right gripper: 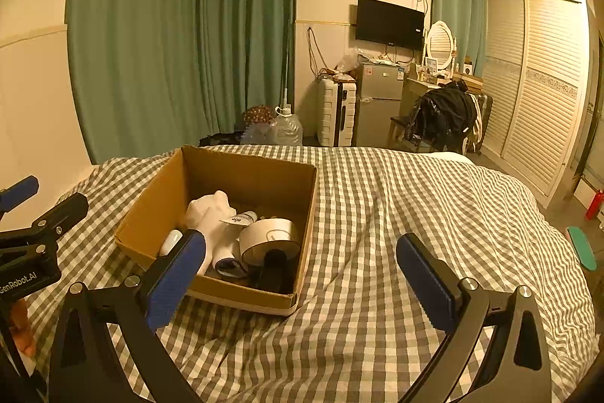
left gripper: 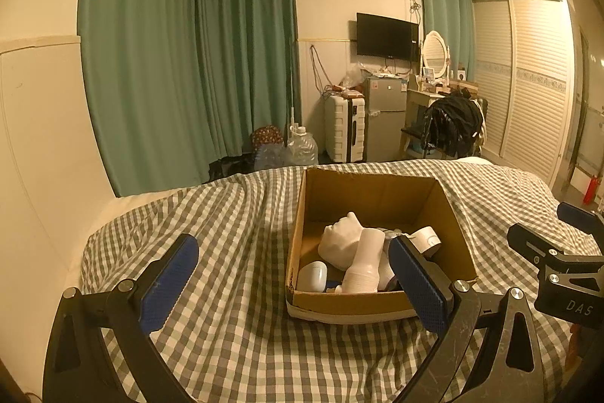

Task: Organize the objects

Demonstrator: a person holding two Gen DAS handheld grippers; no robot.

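An open cardboard box sits on the checked bedspread. Inside lie a white plaster face, a white bottle, a white rounded device, a white roll, a small labelled bottle and a black item. My left gripper is open and empty, hovering at the box's near left corner. My right gripper is open and empty, over the box's near right corner. Each gripper shows at the edge of the other's view.
The grey-and-white checked bedspread covers the bed. Beyond the bed stand green curtains, water jugs, a white suitcase, a small fridge, a chair with black clothes and a louvred wardrobe.
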